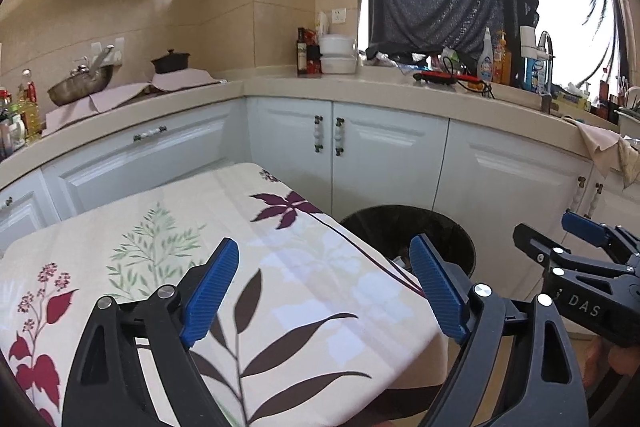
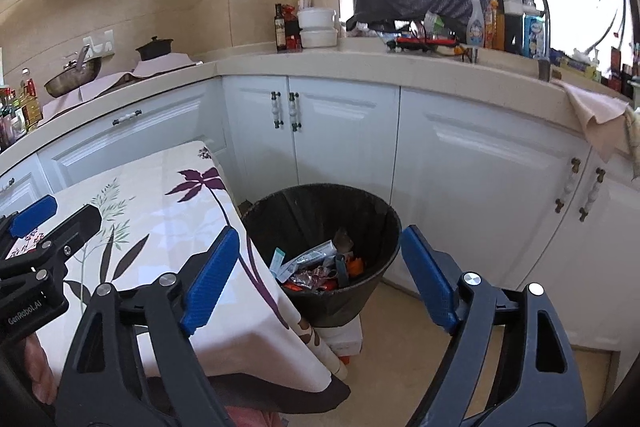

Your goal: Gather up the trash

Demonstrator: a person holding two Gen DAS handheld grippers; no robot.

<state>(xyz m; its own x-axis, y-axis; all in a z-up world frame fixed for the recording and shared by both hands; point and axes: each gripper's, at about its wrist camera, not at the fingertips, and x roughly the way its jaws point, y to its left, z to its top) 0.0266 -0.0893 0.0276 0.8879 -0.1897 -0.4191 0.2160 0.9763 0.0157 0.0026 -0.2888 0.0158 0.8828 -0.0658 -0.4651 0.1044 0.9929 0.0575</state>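
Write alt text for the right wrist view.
Open right hand-held gripper frames a black round trash bin holding wrappers, standing beside a floral-clothed table, below white kitchen cabinets. Left hand-held gripper enters at left.

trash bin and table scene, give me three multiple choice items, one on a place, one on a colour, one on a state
1. Where does the trash bin stand?
A. on the counter
B. on the floor beside the table
C. on the table

2. What colour are the pads of the right claw?
A. blue
B. red
C. yellow

3. What state is the trash bin in?
A. empty
B. tipped over
C. upright with wrappers inside

Answers: 1 B, it sits at the table's corner in front of the white cabinets. 2 A, both ribbed pads are blue. 3 C, its open top shows packets at the bottom.
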